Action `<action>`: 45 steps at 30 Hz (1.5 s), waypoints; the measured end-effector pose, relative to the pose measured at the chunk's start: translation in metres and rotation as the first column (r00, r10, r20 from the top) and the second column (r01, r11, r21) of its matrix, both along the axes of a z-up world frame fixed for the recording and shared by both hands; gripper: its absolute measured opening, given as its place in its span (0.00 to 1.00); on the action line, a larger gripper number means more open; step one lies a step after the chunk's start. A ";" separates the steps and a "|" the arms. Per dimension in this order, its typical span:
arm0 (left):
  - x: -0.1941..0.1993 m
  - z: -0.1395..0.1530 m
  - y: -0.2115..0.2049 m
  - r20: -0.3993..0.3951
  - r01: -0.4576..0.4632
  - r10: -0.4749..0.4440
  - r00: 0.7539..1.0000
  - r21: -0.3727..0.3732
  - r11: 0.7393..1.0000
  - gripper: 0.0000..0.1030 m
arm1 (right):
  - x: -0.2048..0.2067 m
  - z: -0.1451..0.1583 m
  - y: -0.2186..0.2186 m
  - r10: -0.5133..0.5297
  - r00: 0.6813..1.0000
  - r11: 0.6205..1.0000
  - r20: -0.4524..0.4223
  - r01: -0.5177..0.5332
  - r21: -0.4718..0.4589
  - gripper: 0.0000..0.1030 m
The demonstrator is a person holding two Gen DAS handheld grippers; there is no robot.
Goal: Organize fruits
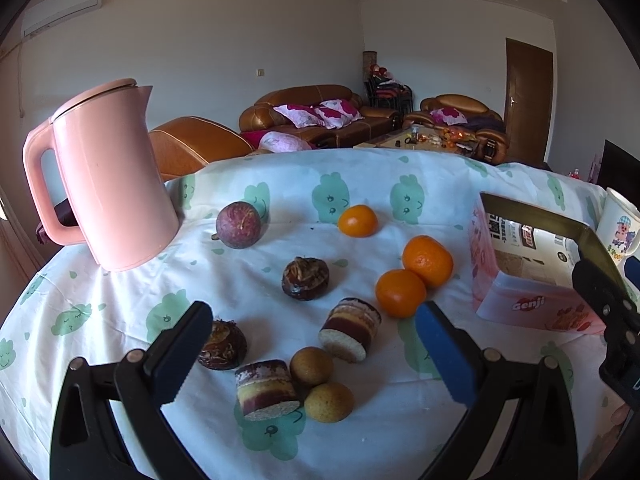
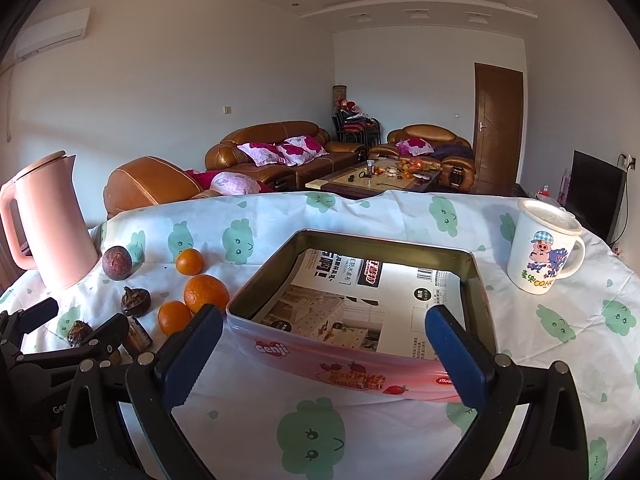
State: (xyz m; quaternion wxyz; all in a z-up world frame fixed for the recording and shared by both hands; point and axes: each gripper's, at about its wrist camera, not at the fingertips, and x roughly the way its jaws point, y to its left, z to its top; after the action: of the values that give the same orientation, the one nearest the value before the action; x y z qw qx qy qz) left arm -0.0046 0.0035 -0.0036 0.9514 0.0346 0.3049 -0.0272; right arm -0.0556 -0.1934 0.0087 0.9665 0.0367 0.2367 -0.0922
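Jaws on both grippers were spread, nothing between them. Left gripper (image 1: 316, 344) hovered over the food cluster left of the Genji tin (image 1: 536, 280); right gripper (image 2: 324, 344) hovered at the tin's near rim.

Tin sat open on the table (image 1: 120, 300), printed paper lining its bottom, no fruit inside.

Positions relative to the tin:
- Large orange (image 1: 427, 261) just left of it, touching a smaller orange (image 1: 400, 293) on the near-left side.
- Third orange (image 1: 357, 221) farther left and back, apart from the pair.
- Passion fruit (image 1: 239, 225) well left, toward the back, just beside the pink kettle (image 1: 108, 184).
- Dark walnut pastry (image 1: 305, 278) left of the orange pair.
- Second dark pastry (image 1: 222, 345) farther left and nearer the camera, partly behind the left gripper's blue pad.
- Layered cake slice (image 1: 350, 328) on its side, near-left of the tin; a second slice (image 1: 266, 388) nearer still.
- Two small brown round fruits (image 1: 311, 365) (image 1: 329, 402) touching each other, just right of the second slice.
- Cartoon mug (image 2: 542, 248) with lid stood upright to the right of the tin, apart from it.

Cloth on the table was white with green cloud print. Sofa (image 2: 280, 152) well behind the tin.
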 end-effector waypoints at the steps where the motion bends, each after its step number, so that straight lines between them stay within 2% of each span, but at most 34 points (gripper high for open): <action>1: 0.000 -0.001 0.001 -0.006 0.003 -0.003 1.000 -0.001 1.000 1.00 | 0.000 0.000 0.000 0.002 1.000 1.000 0.000 -0.002 0.001 0.99; 9: 0.007 -0.002 0.022 -0.025 0.014 -0.012 1.000 0.063 0.998 1.00 | 0.001 -0.001 0.007 0.035 0.999 0.999 -0.016 -0.035 0.006 0.99; 18: 0.013 -0.004 0.051 -0.051 -0.012 0.015 0.999 0.059 0.998 1.00 | 0.009 -0.006 0.032 0.101 0.993 0.994 -0.062 -0.103 -0.043 0.99; 45: 0.011 -0.005 0.047 -0.050 0.010 -0.005 0.999 0.097 0.995 1.00 | 0.028 -0.006 0.062 0.145 0.985 0.988 -0.098 -0.149 -0.033 0.99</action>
State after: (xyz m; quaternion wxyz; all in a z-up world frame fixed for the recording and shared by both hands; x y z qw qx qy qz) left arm 0.0064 0.0506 -0.0085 0.9406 0.0815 0.3292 -0.0168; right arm -0.0271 -0.1317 0.0027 0.9588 -0.0049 0.2826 -0.0271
